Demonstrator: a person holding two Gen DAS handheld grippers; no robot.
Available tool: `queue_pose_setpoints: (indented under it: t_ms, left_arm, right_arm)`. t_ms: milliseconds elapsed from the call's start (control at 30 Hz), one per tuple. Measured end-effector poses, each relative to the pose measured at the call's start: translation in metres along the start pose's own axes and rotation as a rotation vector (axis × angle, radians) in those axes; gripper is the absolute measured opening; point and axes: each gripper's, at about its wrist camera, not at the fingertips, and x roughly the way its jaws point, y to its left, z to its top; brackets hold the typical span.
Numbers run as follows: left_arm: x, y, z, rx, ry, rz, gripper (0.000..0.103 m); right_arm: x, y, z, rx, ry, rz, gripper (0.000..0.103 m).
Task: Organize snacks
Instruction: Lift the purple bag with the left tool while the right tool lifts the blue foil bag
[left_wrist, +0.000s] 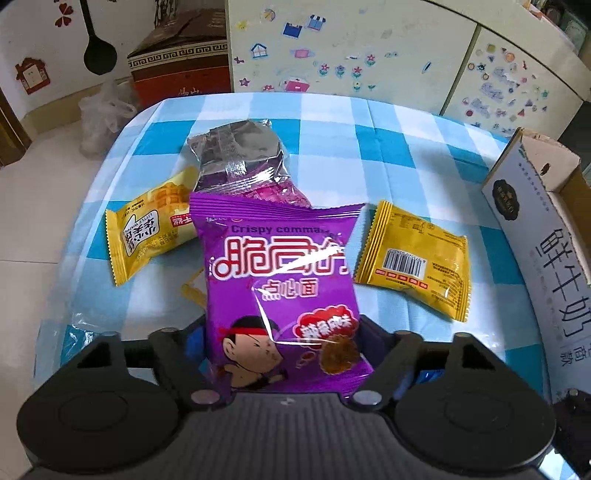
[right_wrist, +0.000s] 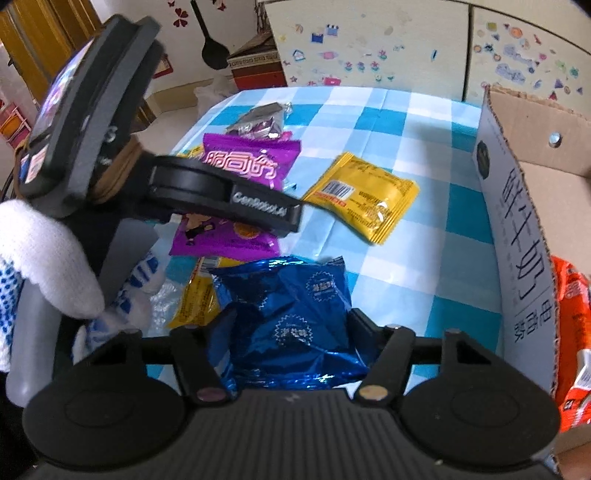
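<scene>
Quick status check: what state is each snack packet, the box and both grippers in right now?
Left gripper: shut on purple noodle packet.
Right gripper: shut on crinkled blue foil packet.
Yellow packet, barcode side up: flat on checked tablecloth.
Yellow waffle packet: lying flat.
Silver foil packet: crumpled.
White cardboard box: open, orange packet inside.

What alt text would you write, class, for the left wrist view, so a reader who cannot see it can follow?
The left gripper closes around a purple "Crispy commander" noodle snack bag on a blue-and-white checked tablecloth. Behind it lies a silver foil packet, with a yellow waffle packet on its left and a yellow packet showing its barcode on its right. An open cardboard box stands at the right edge.
</scene>
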Motion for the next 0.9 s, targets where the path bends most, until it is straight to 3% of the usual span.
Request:
queue_pose_setpoints:
  t_ms: [133,900]
  left_arm:
    - [-0.009,0.003,0.001,-0.019,-0.012,-0.025,0.075]
    - [-0.060,0.006,0.007,-0.040,-0.110,-0.033,0.075]
  right_arm:
    - [-0.007,-0.002,0.003,0.017,-0.026,0.001,0.063]
    - [-0.042,0.007,0.016,0.026,-0.136,-0.008,0.063]
